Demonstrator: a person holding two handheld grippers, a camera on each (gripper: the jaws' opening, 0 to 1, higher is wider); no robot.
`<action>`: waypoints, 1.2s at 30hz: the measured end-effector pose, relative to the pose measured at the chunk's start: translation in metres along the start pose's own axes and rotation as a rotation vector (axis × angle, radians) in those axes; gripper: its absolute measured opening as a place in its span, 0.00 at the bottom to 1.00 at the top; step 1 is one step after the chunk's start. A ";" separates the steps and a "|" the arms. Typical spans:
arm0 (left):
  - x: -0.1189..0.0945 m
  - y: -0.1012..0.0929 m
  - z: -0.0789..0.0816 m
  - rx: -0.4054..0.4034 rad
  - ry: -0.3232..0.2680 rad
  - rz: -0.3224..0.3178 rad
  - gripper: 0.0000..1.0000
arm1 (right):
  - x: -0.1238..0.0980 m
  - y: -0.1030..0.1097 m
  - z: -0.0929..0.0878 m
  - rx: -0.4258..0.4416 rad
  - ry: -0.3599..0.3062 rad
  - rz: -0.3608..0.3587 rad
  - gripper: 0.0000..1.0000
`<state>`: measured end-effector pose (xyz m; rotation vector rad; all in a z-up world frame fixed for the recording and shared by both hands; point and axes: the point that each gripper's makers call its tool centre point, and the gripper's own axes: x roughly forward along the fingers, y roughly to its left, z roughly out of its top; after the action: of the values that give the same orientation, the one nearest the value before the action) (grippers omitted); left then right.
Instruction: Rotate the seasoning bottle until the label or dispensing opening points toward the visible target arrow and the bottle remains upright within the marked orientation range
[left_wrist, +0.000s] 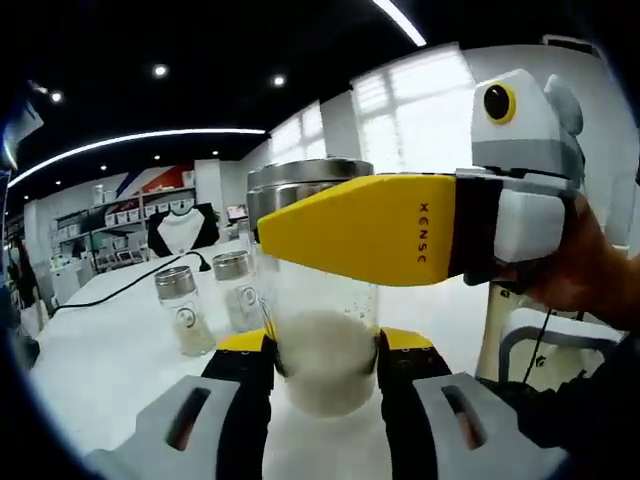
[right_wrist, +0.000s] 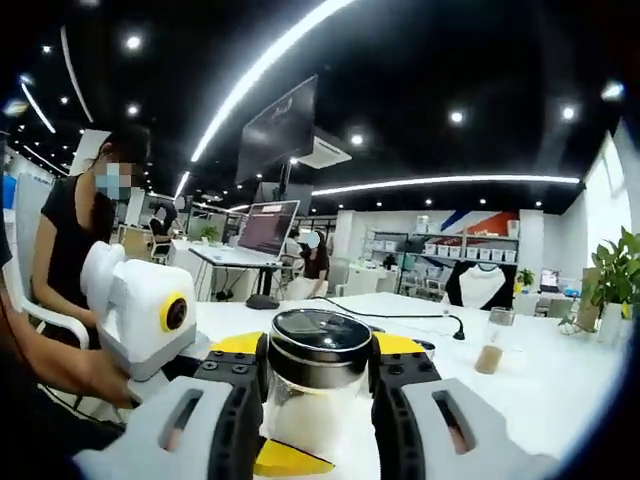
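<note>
The seasoning bottle (left_wrist: 322, 375) is a clear glass jar with white powder in its lower half and a steel lid (left_wrist: 305, 178). It stands upright on the white table (left_wrist: 110, 360). My left gripper (left_wrist: 325, 350) is shut on its lower body, one black pad on each side. My right gripper (left_wrist: 290, 225) reaches in from the right, its yellow jaw lying across the glass just under the lid. In the right gripper view my right gripper (right_wrist: 318, 350) is shut on the bottle's lid (right_wrist: 320, 345), and the left gripper's white body (right_wrist: 140, 310) sits at the left.
Two small steel-capped shaker bottles (left_wrist: 185, 310) (left_wrist: 235, 290) stand on the table left of the jar. Another small bottle (right_wrist: 492, 345) with brown contents stands at the right. A black cable (left_wrist: 120, 290) crosses the table. A person (right_wrist: 75, 230) sits at the left, and a plant (right_wrist: 615, 270) is at the right.
</note>
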<state>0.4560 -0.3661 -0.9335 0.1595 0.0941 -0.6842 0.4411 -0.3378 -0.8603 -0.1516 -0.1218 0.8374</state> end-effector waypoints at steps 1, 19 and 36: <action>0.000 0.001 0.001 -0.008 -0.003 0.018 0.43 | 0.000 -0.001 0.000 0.004 0.002 -0.012 0.39; 0.000 -0.018 0.022 -0.106 -0.116 -0.113 0.43 | -0.012 -0.012 0.006 0.120 -0.025 0.030 0.38; -0.017 -0.036 0.022 -0.098 -0.076 -0.334 0.45 | -0.020 0.021 0.013 0.138 -0.051 0.285 0.39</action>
<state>0.4207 -0.3872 -0.9135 0.0223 0.0824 -1.0154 0.4107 -0.3376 -0.8526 -0.0170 -0.0906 1.1314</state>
